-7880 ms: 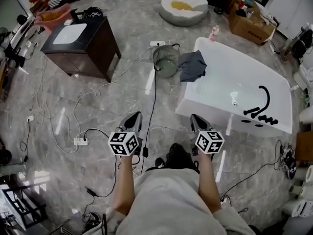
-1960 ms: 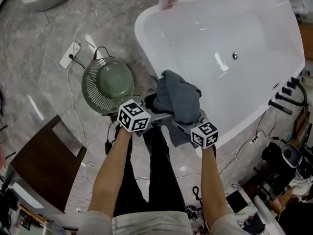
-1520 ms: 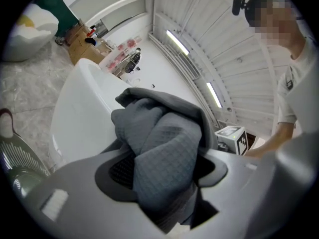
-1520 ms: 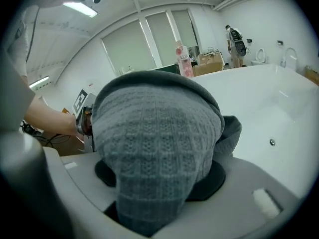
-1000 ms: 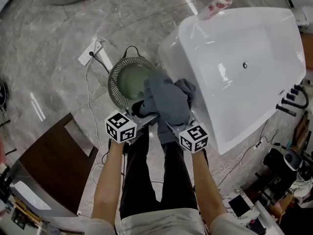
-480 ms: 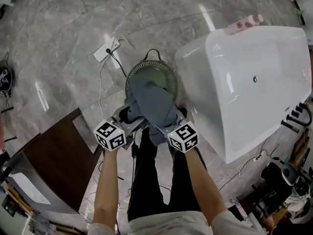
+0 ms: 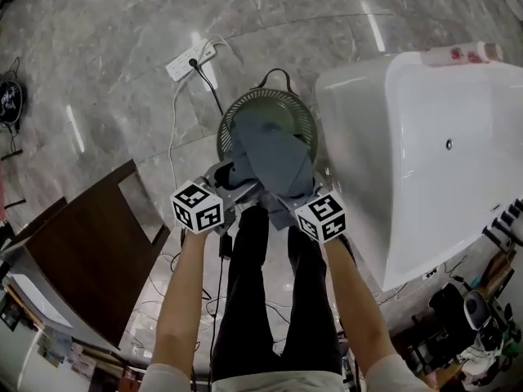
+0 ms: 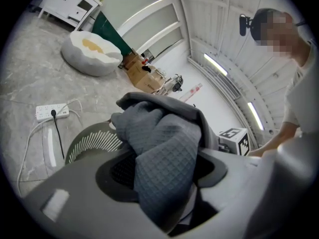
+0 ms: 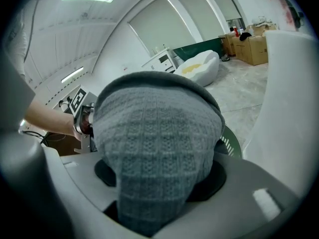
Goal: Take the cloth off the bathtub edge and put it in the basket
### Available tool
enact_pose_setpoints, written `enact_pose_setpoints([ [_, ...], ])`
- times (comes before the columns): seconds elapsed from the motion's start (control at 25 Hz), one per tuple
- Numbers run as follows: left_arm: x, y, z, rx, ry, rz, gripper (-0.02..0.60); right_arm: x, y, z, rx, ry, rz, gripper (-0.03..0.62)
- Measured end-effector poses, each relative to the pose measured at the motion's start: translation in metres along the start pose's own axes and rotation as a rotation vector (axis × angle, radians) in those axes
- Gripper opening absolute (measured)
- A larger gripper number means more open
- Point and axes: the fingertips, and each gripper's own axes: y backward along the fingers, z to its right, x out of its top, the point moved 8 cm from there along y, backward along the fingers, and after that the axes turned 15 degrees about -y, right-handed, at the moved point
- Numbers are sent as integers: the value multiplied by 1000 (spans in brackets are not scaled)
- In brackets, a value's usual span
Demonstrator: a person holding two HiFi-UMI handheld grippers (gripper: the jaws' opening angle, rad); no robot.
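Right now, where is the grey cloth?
Head view, centre: the cloth hangs clamped in both the left gripper and right gripper, over the green basket, just left of the bathtub.

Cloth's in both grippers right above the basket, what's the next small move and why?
Probably lower both grippers a little toward the basket before letting go. The cloth is clamped in the jaws of the left gripper and right gripper and hangs over the basket's opening, so it should drop inside.
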Motion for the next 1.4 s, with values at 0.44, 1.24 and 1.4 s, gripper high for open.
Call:
enact_pose_setpoints([
  [0.44, -56, -42, -56, 93, 100, -45, 331, -18, -58, 67, -106, 47, -121, 262],
  [1.24, -80, -56, -87, 239, 89, -165, 347, -18, -97, 105, -328, -66, -153, 264],
  [1.4, -80, -51, -80, 215, 63, -182, 347, -20, -91, 101, -330, -73, -148, 268],
])
